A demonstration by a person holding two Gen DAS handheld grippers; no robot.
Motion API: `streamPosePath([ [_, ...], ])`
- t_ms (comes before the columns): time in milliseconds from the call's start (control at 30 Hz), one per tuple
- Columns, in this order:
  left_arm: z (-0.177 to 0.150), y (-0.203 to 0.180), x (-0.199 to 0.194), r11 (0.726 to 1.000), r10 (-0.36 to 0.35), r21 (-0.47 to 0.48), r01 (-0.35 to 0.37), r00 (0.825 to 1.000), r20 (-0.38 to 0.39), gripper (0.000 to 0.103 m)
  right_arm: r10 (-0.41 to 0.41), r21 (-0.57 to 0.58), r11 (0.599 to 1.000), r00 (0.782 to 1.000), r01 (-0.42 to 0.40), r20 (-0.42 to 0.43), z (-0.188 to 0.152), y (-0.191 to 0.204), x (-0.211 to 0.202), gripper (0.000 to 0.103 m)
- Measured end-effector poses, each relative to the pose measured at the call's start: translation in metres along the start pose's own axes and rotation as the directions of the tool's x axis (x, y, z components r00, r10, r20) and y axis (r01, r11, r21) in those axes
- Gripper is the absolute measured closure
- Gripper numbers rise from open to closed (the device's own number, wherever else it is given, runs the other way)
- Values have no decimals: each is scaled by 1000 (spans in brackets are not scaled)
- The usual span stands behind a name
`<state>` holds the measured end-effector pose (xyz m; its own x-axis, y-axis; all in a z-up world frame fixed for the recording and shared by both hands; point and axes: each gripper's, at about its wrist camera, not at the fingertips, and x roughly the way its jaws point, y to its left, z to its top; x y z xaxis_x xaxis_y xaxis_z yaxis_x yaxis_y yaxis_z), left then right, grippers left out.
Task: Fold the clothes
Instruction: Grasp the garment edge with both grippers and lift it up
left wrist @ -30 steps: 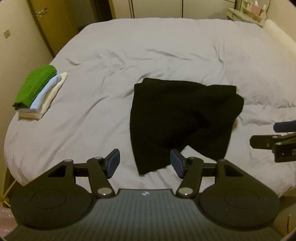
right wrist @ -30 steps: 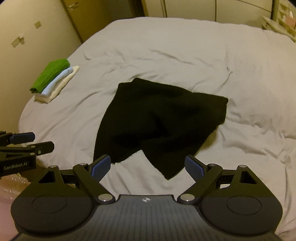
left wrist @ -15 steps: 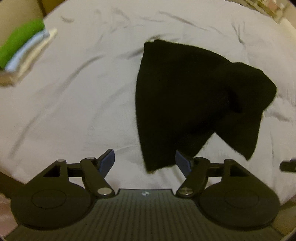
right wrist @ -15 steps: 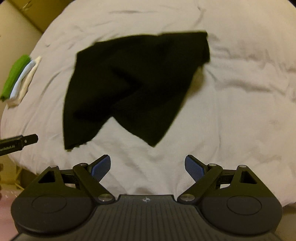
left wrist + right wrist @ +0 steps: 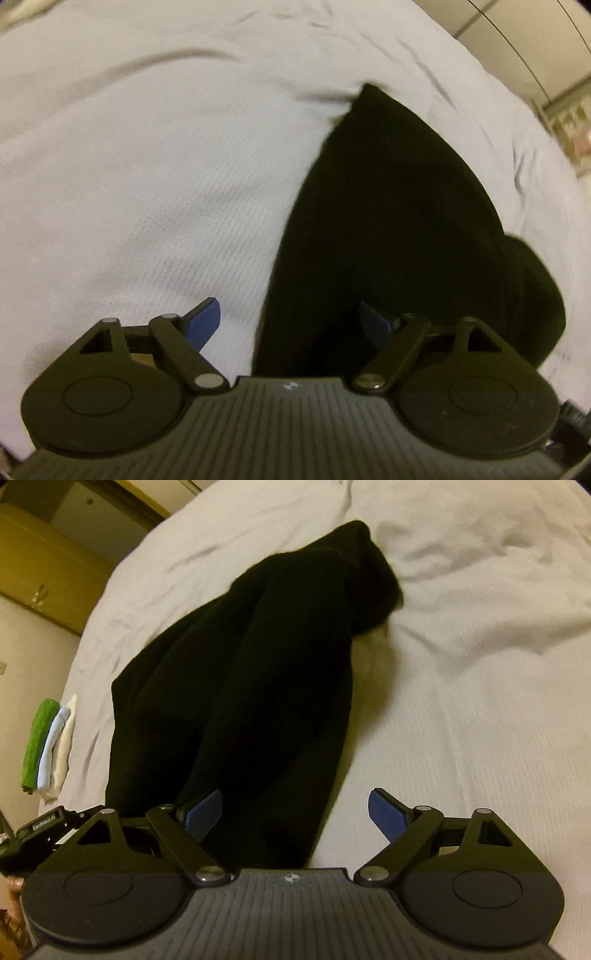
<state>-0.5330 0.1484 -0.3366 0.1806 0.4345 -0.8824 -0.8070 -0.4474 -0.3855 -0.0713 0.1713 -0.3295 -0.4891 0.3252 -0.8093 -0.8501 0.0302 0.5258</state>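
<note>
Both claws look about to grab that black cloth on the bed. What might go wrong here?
1. The black cloth lies bunched and doubled over, so the open right gripper might catch several layers at once.
2. The left gripper, whose jaws have just been opening, straddles the cloth's edge; it might pinch the white bedsheet too.
3. A hard pull might drag it toward the folded stack.
</note>
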Motion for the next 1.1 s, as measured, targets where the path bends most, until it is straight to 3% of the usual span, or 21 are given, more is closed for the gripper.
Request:
streamPosePath([
  [100,-1,5,14,999,-43,-19,43,999,2,9,26,-8,1000,1000,-26,7,4,-6,18,14],
  [167,-3,4,18,997,-71,3,71,997,1,10,43,-7,999,999,-43,13,7,-7,30,13],
  [200,-3,3,19,996,-90,20,90,996,0,18,52,-7,999,998,-52,17,9,-8,36,14],
  [233,-3,1,20,993,-108,38,108,994,-2,42,61,-6,998,998,-61,20,10,-9,42,19],
  [267,-4,-3,21,991,-121,63,122,993,-15,58,70,-6,998,997,-70,23,12,-9,47,35],
  [300,-4,-7,22,987,-134,89,136,991,-29,83,73,-9,997,997,-73,22,12,-6,48,47],
  [333,-4,-11,22,982,-146,114,150,988,-43,94,77,-11,997,997,-76,20,13,-3,49,54],
  [400,-5,-14,19,976,-154,148,160,987,-51,96,97,-7,995,995,-96,28,13,2,44,83],
  [433,-4,-14,13,973,-161,157,167,986,-50,97,114,14,993,993,-114,38,12,4,40,91],
  [600,6,-20,-46,933,-284,234,273,959,14,98,205,85,972,967,-219,151,5,15,-3,92],
  [767,23,-37,-141,865,-429,338,370,896,117,98,280,-3,956,909,-294,308,1,56,-79,93],
  [867,28,-47,-201,821,-491,419,387,854,173,98,342,-102,939,851,-330,399,1,83,-137,93],
  [967,29,-54,-260,773,-558,497,395,796,235,98,375,-161,926,795,-341,476,4,107,-183,93],
  [1100,28,-61,-334,718,-632,575,392,712,305,98,433,-269,901,697,-339,571,-4,134,-252,93],
])
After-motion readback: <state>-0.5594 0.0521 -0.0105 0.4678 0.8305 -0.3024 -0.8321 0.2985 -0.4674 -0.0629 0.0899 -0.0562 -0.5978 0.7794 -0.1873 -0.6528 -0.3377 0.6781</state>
